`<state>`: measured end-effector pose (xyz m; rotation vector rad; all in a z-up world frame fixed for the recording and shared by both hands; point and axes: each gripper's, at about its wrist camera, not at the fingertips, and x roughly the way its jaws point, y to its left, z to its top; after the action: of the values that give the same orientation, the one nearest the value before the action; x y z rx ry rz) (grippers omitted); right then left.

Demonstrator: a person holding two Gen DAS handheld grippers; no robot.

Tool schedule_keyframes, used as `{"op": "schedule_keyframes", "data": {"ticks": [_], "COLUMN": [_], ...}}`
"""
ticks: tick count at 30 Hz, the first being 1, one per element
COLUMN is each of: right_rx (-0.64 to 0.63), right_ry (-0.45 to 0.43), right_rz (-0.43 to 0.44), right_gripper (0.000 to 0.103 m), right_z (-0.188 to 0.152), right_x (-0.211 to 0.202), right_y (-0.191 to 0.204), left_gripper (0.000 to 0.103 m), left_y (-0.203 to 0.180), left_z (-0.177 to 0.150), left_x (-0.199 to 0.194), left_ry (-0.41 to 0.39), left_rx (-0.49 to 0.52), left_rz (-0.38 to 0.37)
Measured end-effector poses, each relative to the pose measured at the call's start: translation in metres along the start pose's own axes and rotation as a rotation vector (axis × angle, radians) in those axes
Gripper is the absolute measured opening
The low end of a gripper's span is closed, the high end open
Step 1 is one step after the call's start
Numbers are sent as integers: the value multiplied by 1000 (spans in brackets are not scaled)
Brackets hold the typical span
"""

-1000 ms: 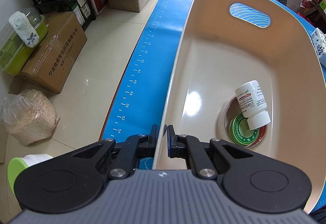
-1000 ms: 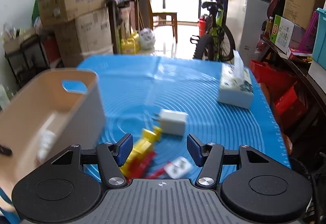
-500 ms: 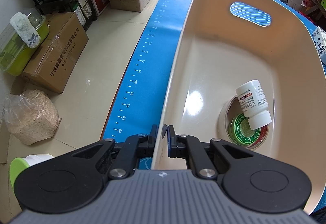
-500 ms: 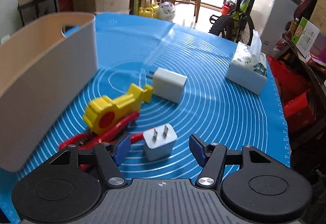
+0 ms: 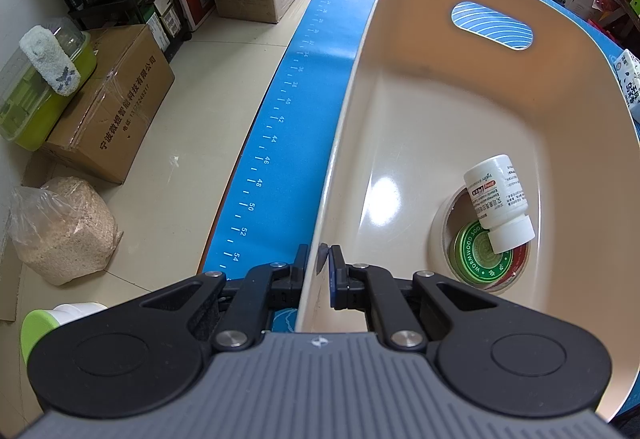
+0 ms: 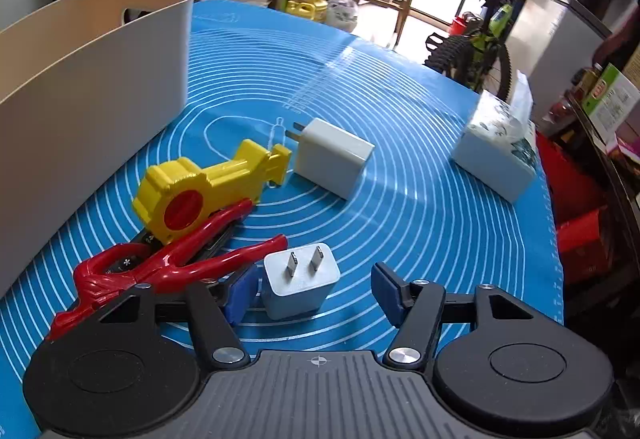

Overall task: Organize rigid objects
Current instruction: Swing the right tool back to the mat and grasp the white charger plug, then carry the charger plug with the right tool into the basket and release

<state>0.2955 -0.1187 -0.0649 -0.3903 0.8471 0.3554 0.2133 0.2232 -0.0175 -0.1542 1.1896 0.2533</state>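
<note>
My left gripper (image 5: 318,271) is shut on the near rim of the beige bin (image 5: 348,111). Inside the bin lie a white pill bottle (image 5: 500,199) and a round green tin (image 5: 480,253) under it. My right gripper (image 6: 314,291) is open, low over the blue mat (image 6: 400,223), with a small white plug adapter (image 6: 300,281) between its fingers, prongs up. Just left lie a red clamp (image 6: 168,263) and a yellow and red toy tool (image 6: 208,187). A larger white charger (image 6: 334,157) lies farther off. The bin also shows at the left of the right wrist view (image 6: 92,95).
A tissue box (image 6: 500,147) stands at the mat's far right. The mat's left edge with ruler marks (image 5: 276,143) drops to the floor, where cardboard boxes (image 5: 108,107) and a bag of grain (image 5: 60,227) sit. A bicycle (image 6: 480,47) stands beyond the table.
My right gripper has swung right and down from the bin to the small plug adapter, which now lies between its open fingers. My left gripper holds the bin rim as before.
</note>
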Motion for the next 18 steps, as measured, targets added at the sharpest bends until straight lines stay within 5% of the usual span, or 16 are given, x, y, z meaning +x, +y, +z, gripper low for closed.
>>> {"op": "schedule_keyframes", "data": {"ticks": [3,18], "right_rx": [-21,71], "right_ry": [-1,-100], "right_rz": [35,-93], "right_gripper": [45,43], "right_z": [2,9], "right_x": [0,-38], "right_y": [3,5], "left_gripper": [11,11], "left_y": [0,1], "left_z": [0,1], "left_x": [0,0], "left_ry": [0,2], "left_rx": [0,-3], "left_rz": [0,-3]}}
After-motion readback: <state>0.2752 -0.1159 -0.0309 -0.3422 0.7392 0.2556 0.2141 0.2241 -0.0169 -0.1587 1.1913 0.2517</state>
